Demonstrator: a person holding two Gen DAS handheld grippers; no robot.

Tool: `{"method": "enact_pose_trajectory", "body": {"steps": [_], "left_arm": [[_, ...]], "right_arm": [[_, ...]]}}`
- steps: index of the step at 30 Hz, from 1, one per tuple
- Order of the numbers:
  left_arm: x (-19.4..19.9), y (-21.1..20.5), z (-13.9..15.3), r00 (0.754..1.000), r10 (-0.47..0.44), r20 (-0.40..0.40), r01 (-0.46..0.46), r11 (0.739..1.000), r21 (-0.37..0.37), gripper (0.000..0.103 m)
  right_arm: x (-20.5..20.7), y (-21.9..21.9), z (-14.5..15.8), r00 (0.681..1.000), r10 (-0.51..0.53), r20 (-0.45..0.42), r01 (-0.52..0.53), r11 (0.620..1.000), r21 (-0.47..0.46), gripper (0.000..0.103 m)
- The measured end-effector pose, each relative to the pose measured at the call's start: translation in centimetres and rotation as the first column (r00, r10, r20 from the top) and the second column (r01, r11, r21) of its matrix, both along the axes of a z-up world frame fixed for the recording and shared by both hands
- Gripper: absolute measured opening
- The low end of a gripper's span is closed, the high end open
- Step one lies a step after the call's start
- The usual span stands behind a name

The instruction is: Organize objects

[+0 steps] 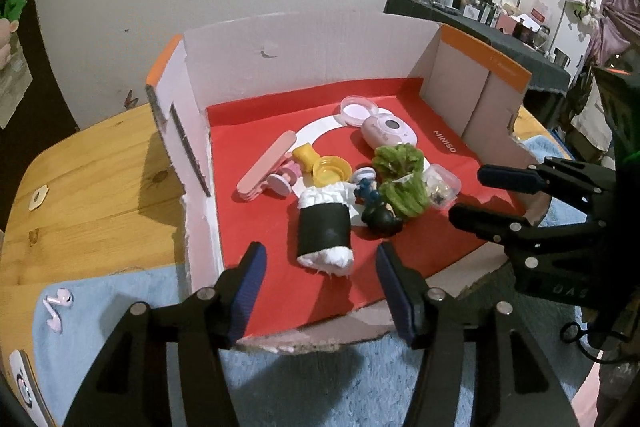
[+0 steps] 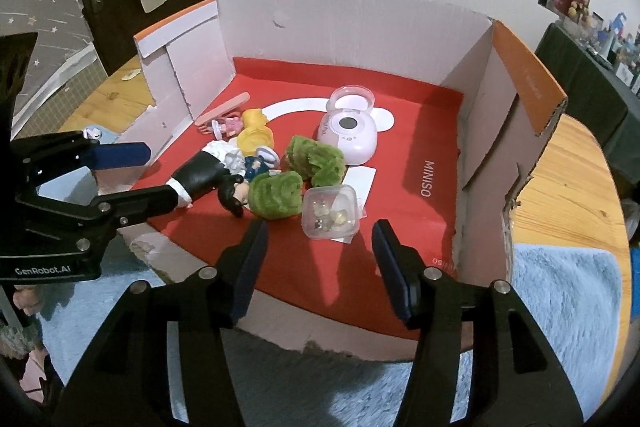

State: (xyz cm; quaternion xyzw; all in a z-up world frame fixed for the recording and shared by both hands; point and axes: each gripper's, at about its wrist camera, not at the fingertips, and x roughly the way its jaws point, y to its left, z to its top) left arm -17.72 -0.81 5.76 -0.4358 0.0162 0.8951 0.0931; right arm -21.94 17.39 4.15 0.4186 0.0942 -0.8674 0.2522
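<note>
We see the left gripper (image 1: 318,291) with jaws apart, empty, just short of the white roll with a black band (image 1: 324,227). Right gripper (image 2: 320,269) likewise parted, clear lidded plastic tub (image 2: 330,213) just ahead. Both items lie on the red floor of the open cardboard box (image 1: 240,67).

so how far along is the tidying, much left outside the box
Mostly done: the box already holds the sushi toy, green pieces and clear container. Both the left gripper and right gripper are open and empty. Pink earbuds remain outside on the blue mat.
</note>
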Motion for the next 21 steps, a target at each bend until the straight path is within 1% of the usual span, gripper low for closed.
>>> {"method": "enact_pose_trajectory", "body": {"steps": [2,3,4,5,7,11,12,14,16,21], "left_arm": [[0.4,-0.2,0.0,1.000,0.013,-0.009,-0.013,1.000,0.006,0.066],[0.6,-0.4,0.0,1.000,0.023,-0.014,-0.022,1.000,0.012,0.068],[0.8,-0.6,0.0,0.999,0.030,-0.017,-0.030,0.999,0.018,0.069],[0.9,-0.7,0.0,0.999,0.036,-0.021,-0.036,0.999,0.024,0.070],[1.3,-0.9,0.0,0.998,0.049,-0.025,-0.048,0.998,0.037,0.070],[2.0,-1.0,0.1,0.998,0.054,-0.036,-0.052,0.997,0.056,0.075],[2.2,-1.0,0.2,0.997,0.057,-0.044,-0.055,0.997,0.052,0.076],[2.6,-0.9,0.4,0.996,0.069,-0.063,-0.066,0.997,0.038,0.081],[3.1,-0.9,0.7,0.994,0.075,-0.078,-0.072,0.997,0.041,0.083],[4.1,-1.0,1.1,0.991,0.085,-0.102,-0.080,0.995,0.055,0.084]], "right_arm": [[0.3,0.1,0.2,1.000,-0.002,-0.006,0.002,1.000,-0.007,0.054],[0.4,0.2,0.3,1.000,-0.004,-0.009,0.004,1.000,-0.010,0.055],[0.6,0.3,0.4,1.000,-0.007,-0.014,0.007,1.000,-0.016,0.059],[0.7,0.4,0.5,1.000,-0.010,-0.017,0.009,1.000,-0.022,0.062],[1.0,0.5,0.6,1.000,-0.014,-0.020,0.014,0.999,-0.029,0.062],[1.6,0.8,0.9,0.999,-0.028,-0.028,0.026,0.998,-0.054,0.063],[1.7,0.8,1.0,0.999,-0.030,-0.030,0.028,0.998,-0.058,0.064],[2.2,1.0,1.2,0.999,-0.036,-0.038,0.033,0.997,-0.068,0.070],[2.7,1.2,1.4,0.998,-0.038,-0.047,0.034,0.997,-0.075,0.070],[3.7,1.5,1.8,0.997,-0.049,-0.058,0.043,0.994,-0.098,0.070]]}}
